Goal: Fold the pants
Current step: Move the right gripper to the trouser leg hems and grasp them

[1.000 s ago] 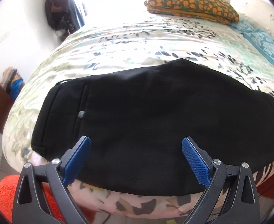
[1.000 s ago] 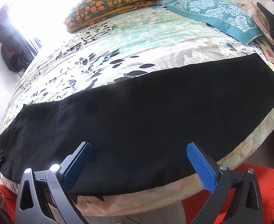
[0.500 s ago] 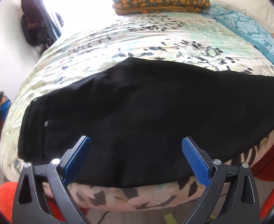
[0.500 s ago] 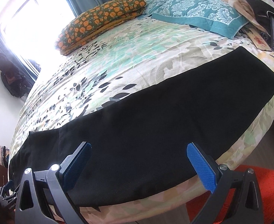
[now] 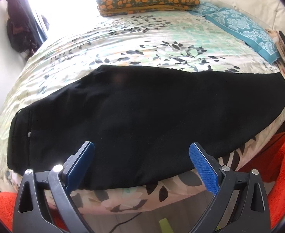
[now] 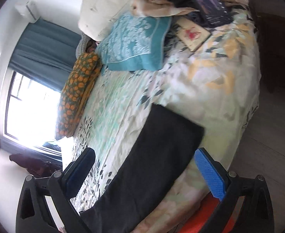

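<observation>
Pants (image 5: 142, 120): black, already doubled leg on leg, lying flat along the near edge of the bed (image 5: 162, 44); waistband toward the near left corner, hems (image 6: 177, 124) toward the near right corner.

Left hand-held gripper (image 5: 141, 163): released, jaws wide apart, hovering just off the near edge over the seat part; it holds nothing.

Right hand-held gripper (image 6: 144, 171): also released and empty, turned on its side, aimed along the leg toward the hems; this view is blurred.

Risk, near edge: the pants lie very close to the edge, so a pull toward the person can drag them off onto the orange rug (image 5: 274, 155).

Risk, layers: the fabric is in two layers; a shallow pinch may catch only the upper one, and the fold will open or go crooked.

Risk, bedcover: a deep pinch may also catch the soft floral cover and lift it together with the pants.

Risk, far right corner: books (image 6: 193, 35) and loose clothes lie there, well apart from the hems; a wide swing could hit them.
</observation>
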